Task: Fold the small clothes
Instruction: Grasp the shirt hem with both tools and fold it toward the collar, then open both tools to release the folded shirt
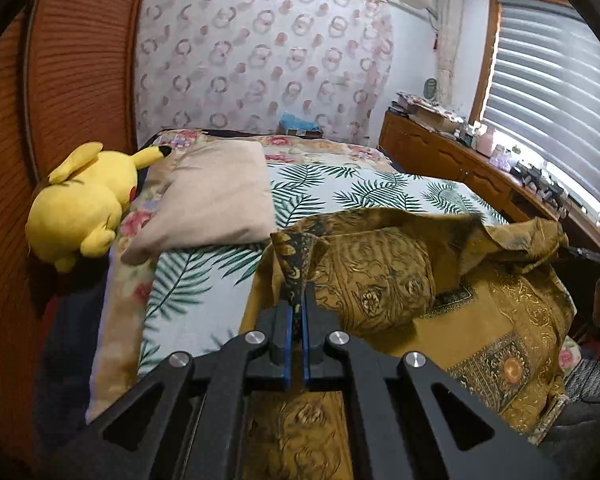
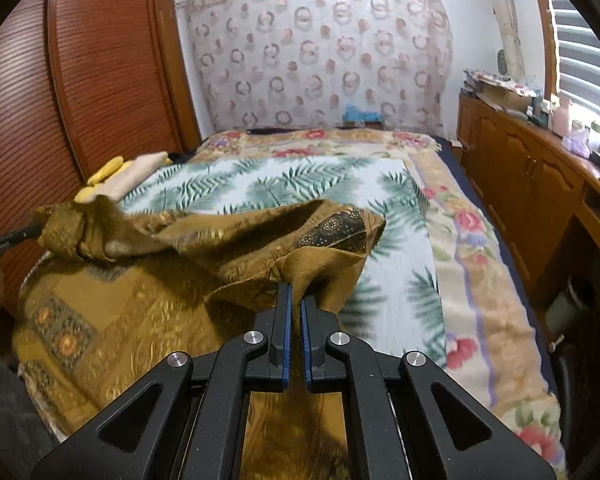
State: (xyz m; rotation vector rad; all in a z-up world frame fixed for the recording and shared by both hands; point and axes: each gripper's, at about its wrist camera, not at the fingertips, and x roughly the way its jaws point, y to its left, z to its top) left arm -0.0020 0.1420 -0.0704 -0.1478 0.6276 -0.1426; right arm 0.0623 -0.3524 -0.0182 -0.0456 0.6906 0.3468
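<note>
Both pairs of fingers, left (image 1: 299,300) and right (image 2: 296,300), are pinched tight on corners of the mustard patterned cloth (image 1: 380,272). Its raised edge stretches sideways between them, while the rest lies beneath on the bed (image 2: 400,240).

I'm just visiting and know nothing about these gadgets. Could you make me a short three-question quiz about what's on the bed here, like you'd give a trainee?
1. True or false: both the left tongs and the right tongs are shut on the mustard patterned cloth.
2. Multiple choice: the yellow plush toy lies
A. on the wooden cabinet under the window
B. at the edge of the bed beside the beige pillow
C. on top of the mustard cloth
3. Fill in: the bed cover under the cloth is printed with green ____ leaves.

Key: 1 true; 2 B; 3 palm
</note>
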